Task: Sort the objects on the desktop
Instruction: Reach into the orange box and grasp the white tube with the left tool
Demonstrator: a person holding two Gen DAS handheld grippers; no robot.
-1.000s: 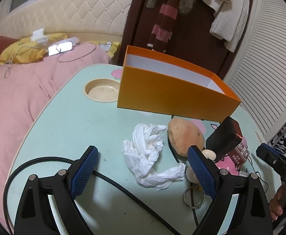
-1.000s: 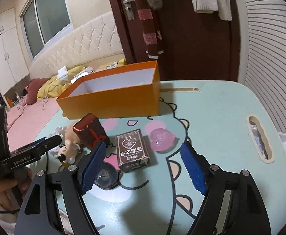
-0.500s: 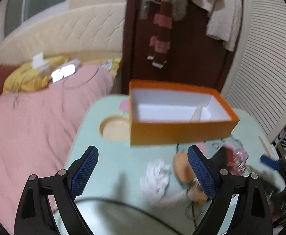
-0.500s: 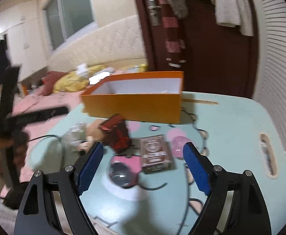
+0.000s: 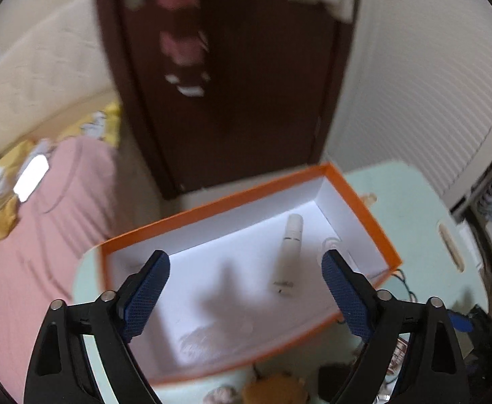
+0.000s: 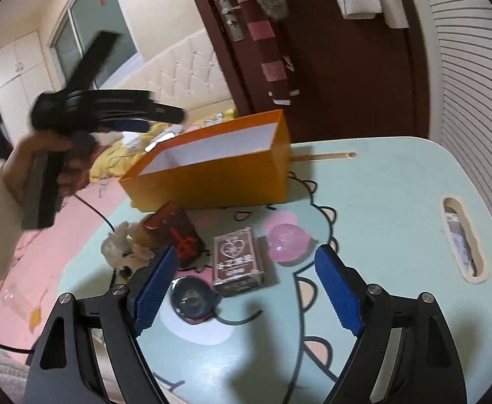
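Mint tabletop (image 6: 397, 181): left gripper (image 5: 246, 289), empty, jaws closing, hangs over orange box (image 5: 360, 202); right gripper (image 6: 242, 289), apart, likely next clamps card box (image 6: 237, 257).

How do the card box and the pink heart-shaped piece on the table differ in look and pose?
The card box is a dark brown rectangular pack with printed hearts and text; the pink heart-shaped piece is rounded, glossy and translucent. The card box lies flat and reaches nearer the camera; the pink heart-shaped piece sits to its right, apart from it. Both rest on the table in front of the orange box, between the right gripper's open jaws in view.
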